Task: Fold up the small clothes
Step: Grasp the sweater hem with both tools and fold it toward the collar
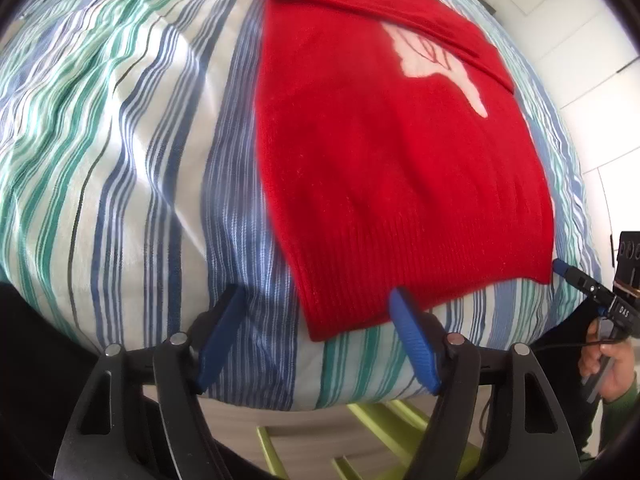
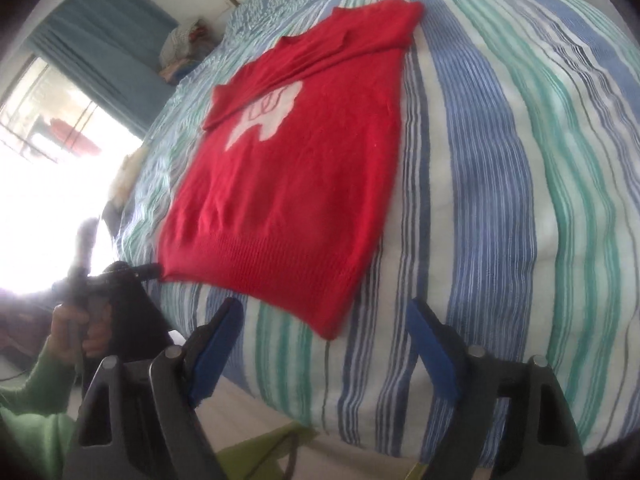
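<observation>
Holds the left gripper [image 1: 316, 338] low at the near edge of the striped bedcover [image 1: 120, 140], blue fingers [image 1: 220, 336] spread wide and pinching nothing, straddling the left corner of the ribbed hem [image 1: 420, 264]. Probably sits there to take that corner cleanly, with cloth between the pads before any squeeze. Further right, shows the red sweater [image 1: 380, 160] laid flat and face up on the bedcover, hem toward the person, white motif [image 1: 436, 64] on the chest. Has a sleeve [image 1: 400, 12] folded across the top, partly covering the motif, which narrows the garment to a rough rectangle, likely so that the body can fold end over end. At the right, mirrors the first: keeps the right gripper [image 2: 324, 344] equally spread, closed on nothing, with the hem's right corner just between its fingers. Suggests a two-corner pickup, both ends lifted together so the hem travels level toward the neckline without skewing. Calls for even closing on both sides; soft knit may slip or bunch otherwise.
</observation>
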Action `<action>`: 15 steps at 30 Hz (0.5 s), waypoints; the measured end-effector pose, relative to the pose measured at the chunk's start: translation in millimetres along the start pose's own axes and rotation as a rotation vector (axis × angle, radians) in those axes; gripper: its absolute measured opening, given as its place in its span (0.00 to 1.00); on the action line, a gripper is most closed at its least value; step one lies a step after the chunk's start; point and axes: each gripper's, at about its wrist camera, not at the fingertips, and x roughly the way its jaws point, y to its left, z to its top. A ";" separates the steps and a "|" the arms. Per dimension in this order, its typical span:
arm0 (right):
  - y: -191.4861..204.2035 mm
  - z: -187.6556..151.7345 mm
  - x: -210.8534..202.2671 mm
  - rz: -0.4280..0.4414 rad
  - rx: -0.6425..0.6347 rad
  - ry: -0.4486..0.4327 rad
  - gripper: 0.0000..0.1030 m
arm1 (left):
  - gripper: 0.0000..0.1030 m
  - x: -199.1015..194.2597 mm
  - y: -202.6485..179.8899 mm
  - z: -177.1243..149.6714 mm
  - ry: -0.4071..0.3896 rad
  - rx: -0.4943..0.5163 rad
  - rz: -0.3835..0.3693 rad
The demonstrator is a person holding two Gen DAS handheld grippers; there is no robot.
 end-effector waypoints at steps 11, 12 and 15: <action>9.3 -10.1 14.4 0.001 0.067 0.014 0.04 | 0.02 -23.1 -2.3 -5.1 0.014 -0.050 -0.142; 9.4 -8.6 5.3 0.010 0.079 -0.009 0.04 | 0.02 -28.7 -0.3 -0.8 0.002 -0.066 -0.175; 8.7 1.7 -16.8 0.047 0.111 -0.073 0.04 | 0.02 -49.9 5.8 22.1 -0.068 -0.111 -0.275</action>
